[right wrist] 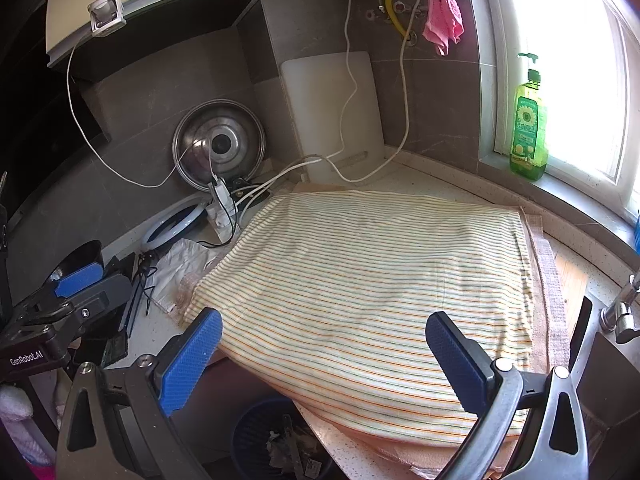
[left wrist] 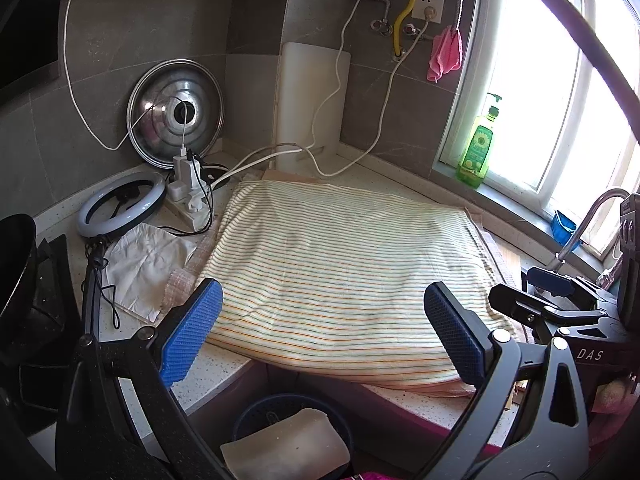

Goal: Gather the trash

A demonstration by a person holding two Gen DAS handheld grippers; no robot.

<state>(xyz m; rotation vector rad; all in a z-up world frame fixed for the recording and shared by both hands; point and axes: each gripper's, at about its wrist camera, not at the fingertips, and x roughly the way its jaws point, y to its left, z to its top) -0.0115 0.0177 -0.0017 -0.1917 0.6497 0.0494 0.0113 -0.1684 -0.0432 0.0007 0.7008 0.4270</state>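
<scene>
Speckled countertop [left wrist: 208, 376] carries striped cloth [left wrist: 344, 272], ring light [left wrist: 120, 204], power strip [left wrist: 188, 200].

Countertop [right wrist: 424, 178] mostly hidden under striped cloth [right wrist: 360, 280]; bin [right wrist: 256, 432] edge-cropped.

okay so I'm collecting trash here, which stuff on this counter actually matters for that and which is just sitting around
Likely part of the job:
- blue bin below the counter edge, already holding scraps
- crumpled white paper left of the striped cloth
- left gripper and right gripper, both open and empty

Just lying about:
- striped cloth
- pot lid
- ring light
- green soap bottle
- pink rag
</scene>
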